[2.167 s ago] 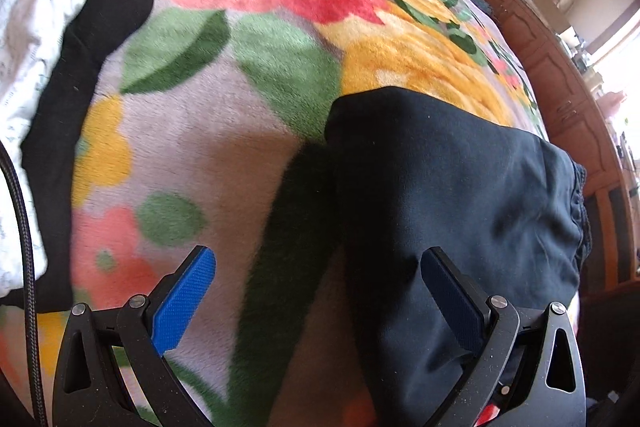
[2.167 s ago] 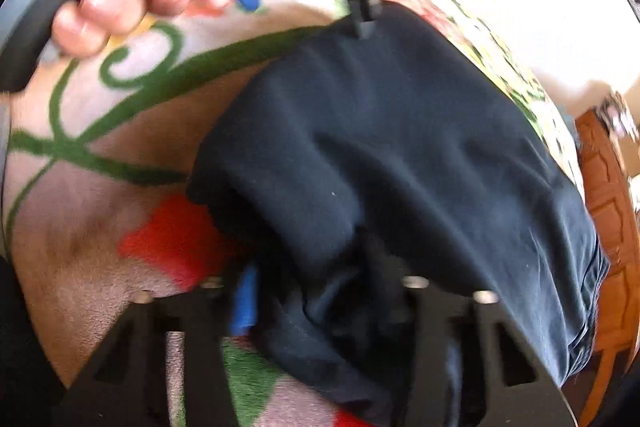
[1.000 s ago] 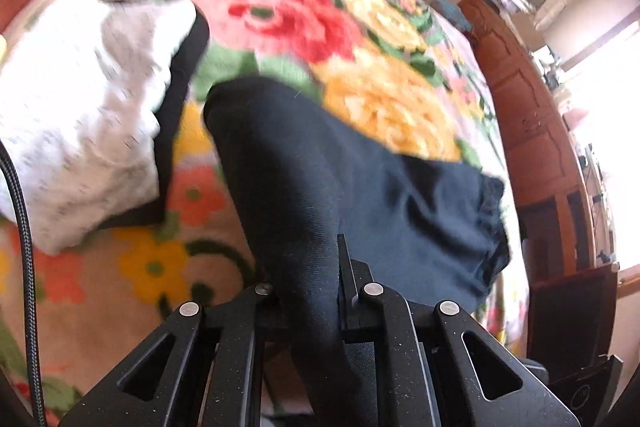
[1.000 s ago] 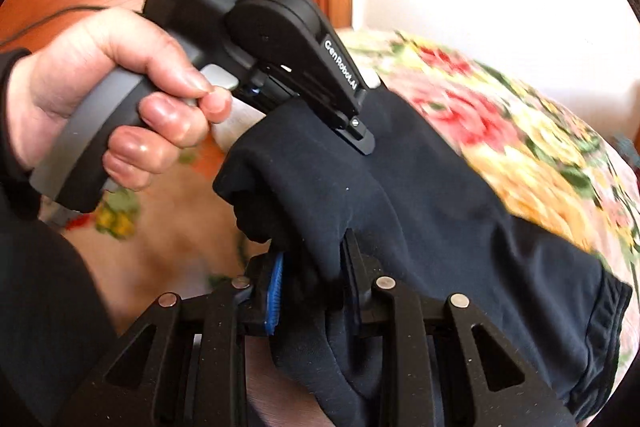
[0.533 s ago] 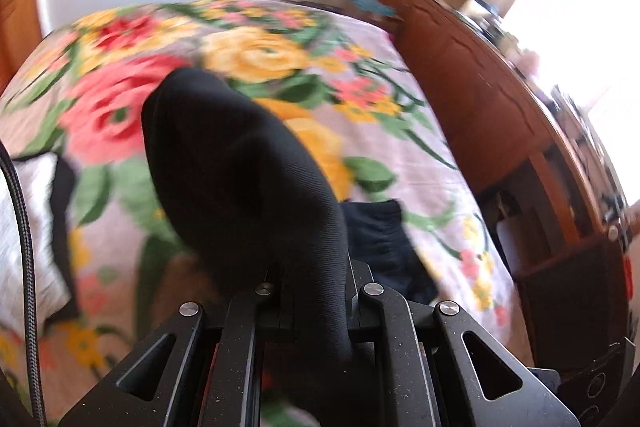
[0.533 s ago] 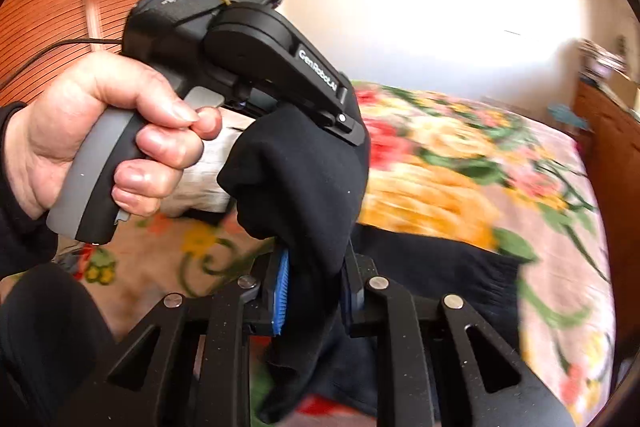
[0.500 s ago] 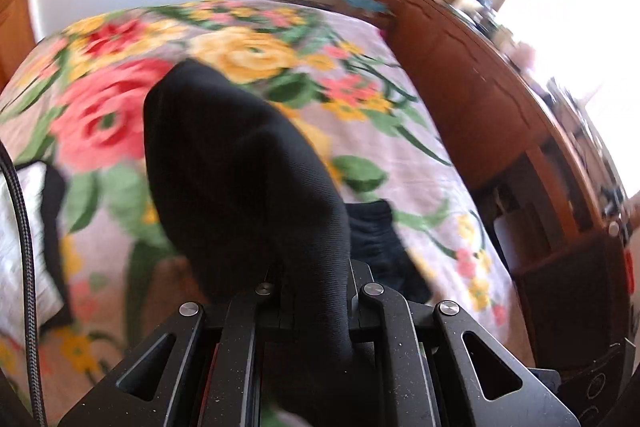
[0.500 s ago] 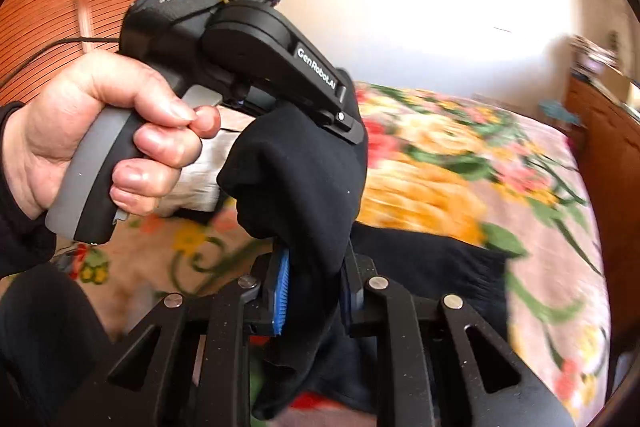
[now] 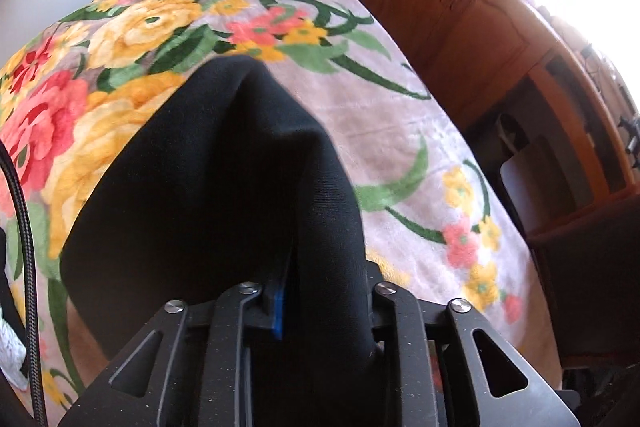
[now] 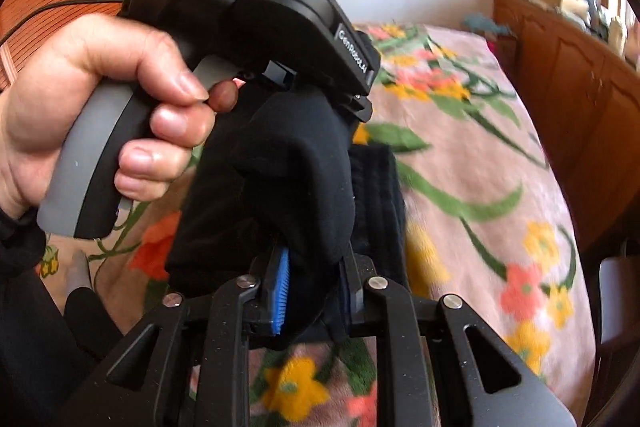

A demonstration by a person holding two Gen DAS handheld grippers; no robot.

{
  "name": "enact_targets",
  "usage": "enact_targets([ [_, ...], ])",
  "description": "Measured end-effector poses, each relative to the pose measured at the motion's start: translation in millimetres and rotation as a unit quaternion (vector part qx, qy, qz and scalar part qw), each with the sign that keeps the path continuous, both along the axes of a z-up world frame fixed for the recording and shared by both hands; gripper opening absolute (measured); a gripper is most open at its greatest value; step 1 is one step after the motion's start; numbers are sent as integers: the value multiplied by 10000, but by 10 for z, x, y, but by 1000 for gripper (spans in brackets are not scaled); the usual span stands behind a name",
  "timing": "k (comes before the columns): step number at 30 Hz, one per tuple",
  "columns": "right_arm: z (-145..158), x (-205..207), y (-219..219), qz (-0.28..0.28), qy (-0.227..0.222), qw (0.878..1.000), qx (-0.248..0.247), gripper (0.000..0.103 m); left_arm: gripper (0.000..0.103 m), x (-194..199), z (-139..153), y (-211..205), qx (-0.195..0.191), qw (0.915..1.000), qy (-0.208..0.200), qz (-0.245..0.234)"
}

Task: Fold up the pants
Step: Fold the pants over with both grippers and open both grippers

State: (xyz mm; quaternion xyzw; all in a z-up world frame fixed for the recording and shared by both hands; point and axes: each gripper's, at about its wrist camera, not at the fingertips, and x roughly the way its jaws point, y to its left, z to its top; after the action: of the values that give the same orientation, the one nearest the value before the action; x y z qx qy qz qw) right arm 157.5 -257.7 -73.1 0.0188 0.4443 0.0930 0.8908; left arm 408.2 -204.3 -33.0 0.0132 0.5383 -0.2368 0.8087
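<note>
The black pants (image 9: 208, 179) hang lifted above the floral blanket (image 9: 400, 131), pinched at one edge by both grippers. My left gripper (image 9: 320, 299) is shut on the black fabric, which drapes over its fingers and hides the tips. My right gripper (image 10: 312, 287) is shut on a bunch of the same pants (image 10: 288, 179); its blue pad (image 10: 280, 291) shows beside the cloth. The left gripper's body (image 10: 256, 27), held in a hand (image 10: 100, 107), fills the upper left of the right wrist view, close above the right gripper. A ribbed part of the pants (image 10: 376, 195) hangs behind.
Wooden cabinets (image 9: 480, 27) run along the bed's right side. A dark chair (image 9: 580, 247) stands at the right, by the bed edge. White cloth (image 9: 8, 359) lies at the far left. A black cable (image 9: 24, 227) runs along the left edge.
Both grippers, which closed on the pants after the earliest frames, have lifted them off the blanket and carried them towards the cabinet side of the bed. The fabric now hangs free.
</note>
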Motion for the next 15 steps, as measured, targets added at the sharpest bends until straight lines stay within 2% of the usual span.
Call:
enact_targets([
  [2,-14,4,-80,-83,60,9999,-44,25,26,34,7,-76,151,9999,-80,3],
  [5,-32,-29,-176,-142,98,9996,-208,25,38,29,63,-139,256,9995,-172,-72],
  [7,-35,-69,-239,-224,117,9995,-212,26,41,-72,164,-156,85,9995,-195,-244],
  [10,-12,-118,-351,-407,50,9991,-100,26,45,-253,375,-117,33,9982,-388,-453],
  [14,76,-153,-392,-482,-91,9987,-160,28,45,-427,647,69,-129,9963,-717,-450],
  [15,90,-149,-388,-487,-113,9986,-189,33,45,-481,717,133,-182,9958,-789,-420],
])
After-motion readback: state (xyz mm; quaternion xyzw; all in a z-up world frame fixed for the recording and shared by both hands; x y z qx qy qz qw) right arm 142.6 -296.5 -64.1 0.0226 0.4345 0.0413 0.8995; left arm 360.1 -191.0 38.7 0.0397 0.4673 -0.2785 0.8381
